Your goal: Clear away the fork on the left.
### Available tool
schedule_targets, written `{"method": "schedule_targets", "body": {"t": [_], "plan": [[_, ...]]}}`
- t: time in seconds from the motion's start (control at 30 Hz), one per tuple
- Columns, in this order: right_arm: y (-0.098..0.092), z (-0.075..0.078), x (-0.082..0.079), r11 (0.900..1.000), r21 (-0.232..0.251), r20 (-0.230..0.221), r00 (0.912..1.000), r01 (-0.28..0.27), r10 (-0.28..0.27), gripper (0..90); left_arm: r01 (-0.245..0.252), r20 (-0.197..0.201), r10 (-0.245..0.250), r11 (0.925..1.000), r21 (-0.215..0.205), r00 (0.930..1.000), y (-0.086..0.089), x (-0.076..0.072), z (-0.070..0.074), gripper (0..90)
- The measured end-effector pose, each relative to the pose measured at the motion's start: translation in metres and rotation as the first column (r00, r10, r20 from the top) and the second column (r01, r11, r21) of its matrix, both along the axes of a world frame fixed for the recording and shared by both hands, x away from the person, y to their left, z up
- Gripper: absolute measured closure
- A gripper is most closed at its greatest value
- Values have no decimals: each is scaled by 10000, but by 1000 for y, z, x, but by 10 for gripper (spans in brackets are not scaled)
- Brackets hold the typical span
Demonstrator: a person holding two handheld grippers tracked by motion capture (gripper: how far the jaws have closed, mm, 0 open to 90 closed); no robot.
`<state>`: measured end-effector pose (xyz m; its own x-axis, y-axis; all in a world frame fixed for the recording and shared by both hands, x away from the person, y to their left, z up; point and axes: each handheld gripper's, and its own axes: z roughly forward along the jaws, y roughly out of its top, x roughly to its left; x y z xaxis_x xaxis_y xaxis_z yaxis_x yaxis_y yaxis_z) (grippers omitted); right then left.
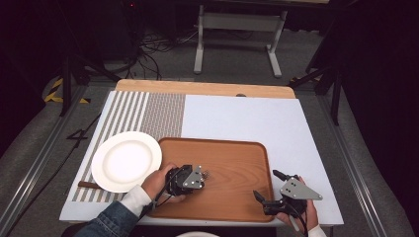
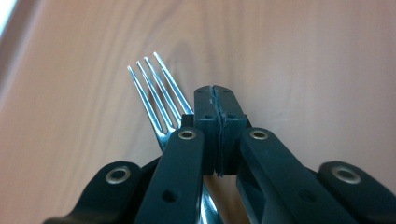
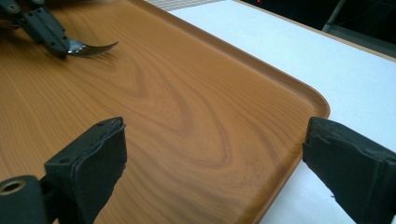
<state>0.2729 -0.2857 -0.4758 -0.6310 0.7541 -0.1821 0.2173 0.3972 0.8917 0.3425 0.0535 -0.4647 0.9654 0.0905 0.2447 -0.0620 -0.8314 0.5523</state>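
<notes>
L claw (image 1: 203, 174) pinching fork (image 2: 156, 91) over wooden tray (image 1: 237, 197); R claw (image 1: 271, 185) spread; white tabletop (image 1: 237, 118), dark rm.

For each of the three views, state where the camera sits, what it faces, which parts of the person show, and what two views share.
High view: above the person's side, looking forward and down on the table; forearms, hands, both grippers show.
Left gripper view: rides the left gripper, facing the tray; jaws shut on a fork.
Right gripper view: rides the right gripper, facing the tray's corner; jaws open.
Shared: both gripper views show the fork and tray.
</notes>
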Motion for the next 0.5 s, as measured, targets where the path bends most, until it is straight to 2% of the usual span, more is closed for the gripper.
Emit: {"method": "schedule_targets", "body": {"t": [0.07,0.2,0.33,0.37,0.5], "plan": [[0,0,0,10000,5,-23,10000,-4,4,73,-112,120,112,9999,53,9999,1,3,0,893],[0,-1,0,10000,0,-45,10000,18,-18,73,-373,601,348,9984,423,9976,5,11,2,891],[0,-1,1,10000,-42,-82,10000,-11,11,73,-703,822,645,9950,709,9945,11,16,3,889],[0,-1,1,10000,-54,-96,10000,-23,22,73,-904,1285,753,9892,1155,9888,14,18,4,883],[2,-2,0,9998,-148,-181,9998,-118,116,73,-1012,1182,872,9878,1184,9892,20,21,5,880]]}}
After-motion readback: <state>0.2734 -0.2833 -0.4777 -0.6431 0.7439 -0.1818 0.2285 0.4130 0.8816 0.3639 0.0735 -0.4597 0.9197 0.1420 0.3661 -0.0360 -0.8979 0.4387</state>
